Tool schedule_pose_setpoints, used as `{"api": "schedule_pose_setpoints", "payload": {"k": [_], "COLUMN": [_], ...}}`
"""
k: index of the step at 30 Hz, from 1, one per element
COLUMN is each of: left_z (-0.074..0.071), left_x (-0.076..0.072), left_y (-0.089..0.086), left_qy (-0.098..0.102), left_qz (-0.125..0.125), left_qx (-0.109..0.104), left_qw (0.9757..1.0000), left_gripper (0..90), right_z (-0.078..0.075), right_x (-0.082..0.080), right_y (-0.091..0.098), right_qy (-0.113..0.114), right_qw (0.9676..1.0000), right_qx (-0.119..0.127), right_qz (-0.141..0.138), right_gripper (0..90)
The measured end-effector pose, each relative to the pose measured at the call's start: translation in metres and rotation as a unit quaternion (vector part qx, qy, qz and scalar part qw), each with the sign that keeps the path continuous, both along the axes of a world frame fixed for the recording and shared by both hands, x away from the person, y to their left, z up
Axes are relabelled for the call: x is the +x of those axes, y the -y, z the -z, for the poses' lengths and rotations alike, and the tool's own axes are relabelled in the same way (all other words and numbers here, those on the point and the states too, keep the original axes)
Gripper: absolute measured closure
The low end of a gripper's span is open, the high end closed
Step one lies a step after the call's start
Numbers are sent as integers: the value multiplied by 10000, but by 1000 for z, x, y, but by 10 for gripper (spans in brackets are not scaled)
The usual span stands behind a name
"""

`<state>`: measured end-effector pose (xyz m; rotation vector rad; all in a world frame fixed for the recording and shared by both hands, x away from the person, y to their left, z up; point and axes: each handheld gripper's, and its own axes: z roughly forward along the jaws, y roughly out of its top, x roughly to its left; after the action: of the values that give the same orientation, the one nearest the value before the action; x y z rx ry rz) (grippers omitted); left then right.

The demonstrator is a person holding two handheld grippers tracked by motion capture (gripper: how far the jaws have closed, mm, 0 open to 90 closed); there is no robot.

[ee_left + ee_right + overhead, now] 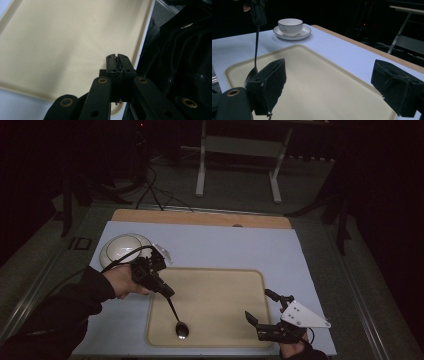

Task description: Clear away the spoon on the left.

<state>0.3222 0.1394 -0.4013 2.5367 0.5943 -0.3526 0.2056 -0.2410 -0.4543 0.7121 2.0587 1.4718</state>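
Lying on pale blue table (220, 245), beige tray (220, 292), left jaws gripping spoon (176, 320), right jaws wide, empty

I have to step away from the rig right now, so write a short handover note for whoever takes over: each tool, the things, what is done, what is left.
Left tool: shut on the spoon handle, spoon hanging bowl-down, its tip at or just above the near left part of the tray.
Right tool: open, holding nothing, at the tray's near right corner.
Cup: on its saucer, far left of the table, off the tray.
Done: spoon picked up and brought over the tray.
Left, probably: set the spoon down and release it; cup and saucer are untouched.
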Motion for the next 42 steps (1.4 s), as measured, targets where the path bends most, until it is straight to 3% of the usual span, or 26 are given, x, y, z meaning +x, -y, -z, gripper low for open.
{"api": "schedule_pose_setpoints", "payload": {"k": [9,24,30,36,42], "left_z": [7,28,38,54,71], "left_x": [10,25,29,37,45], "left_y": [10,19,22,24,24], "left_qy": [-123,-234,-191,-240,-270], "left_qz": [31,-325,-367,-704,-973], "left_qx": [11,-425,-587,-938,-1079], "left_qw": [9999,9983,9974,9928,9890], "left_gripper": [891,877,865,860,847], "right_z": [-1,-1,-1,0,0], "right_x": [0,0,0,1,2], "right_y": [3,3,4,4,4], "right_qy": [10,29,9,-14,-40], "right_qw": [9999,9999,9999,9999,9999], "right_qx": [96,107,111,120,121], "right_qz": [46,59,70,68,50], "right_gripper": [120,114,114,114,114]}}
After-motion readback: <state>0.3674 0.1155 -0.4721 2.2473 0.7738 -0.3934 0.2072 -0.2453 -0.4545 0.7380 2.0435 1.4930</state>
